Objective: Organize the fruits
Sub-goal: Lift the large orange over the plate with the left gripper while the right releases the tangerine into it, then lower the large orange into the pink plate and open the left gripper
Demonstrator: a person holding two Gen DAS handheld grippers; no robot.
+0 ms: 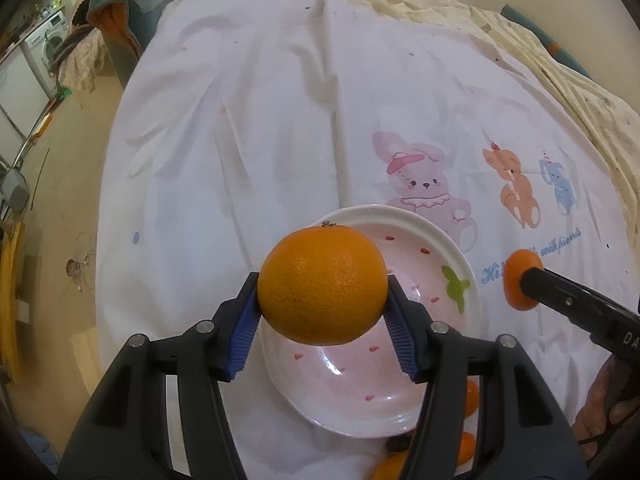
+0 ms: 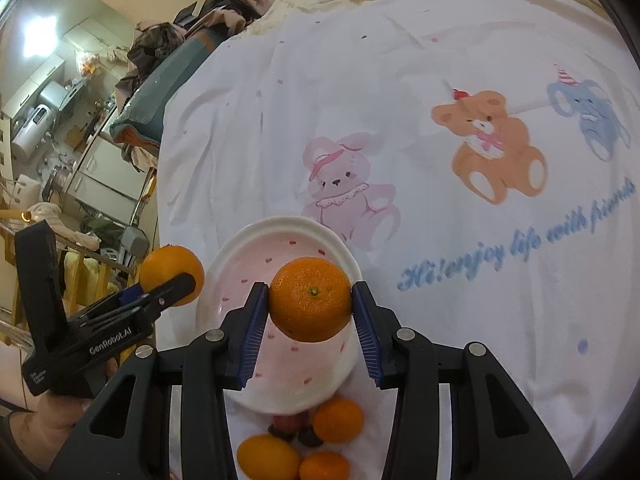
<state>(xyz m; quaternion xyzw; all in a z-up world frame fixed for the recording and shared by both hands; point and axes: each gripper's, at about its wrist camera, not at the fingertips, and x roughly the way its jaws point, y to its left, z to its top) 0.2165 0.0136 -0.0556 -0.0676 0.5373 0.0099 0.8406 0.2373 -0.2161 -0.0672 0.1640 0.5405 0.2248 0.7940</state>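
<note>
My left gripper (image 1: 322, 300) is shut on an orange (image 1: 322, 285) and holds it above a pink and white strawberry-print plate (image 1: 452, 248) on a white bedsheet. My right gripper (image 2: 310, 306) is shut on a second orange (image 2: 311, 299) and holds it over the same plate (image 2: 240, 248). In the left wrist view the right gripper's orange (image 1: 516, 276) shows at the right, off the plate. In the right wrist view the left gripper's orange (image 2: 170, 270) shows at the left, beside the plate. The plate holds no fruit.
Several more oranges (image 2: 338, 420) and small dark fruits (image 2: 290, 424) lie on the sheet just in front of the plate. The sheet (image 2: 440, 80) has cartoon animal prints. The bed's left edge drops to a floor (image 1: 60, 184) with cluttered furniture beyond.
</note>
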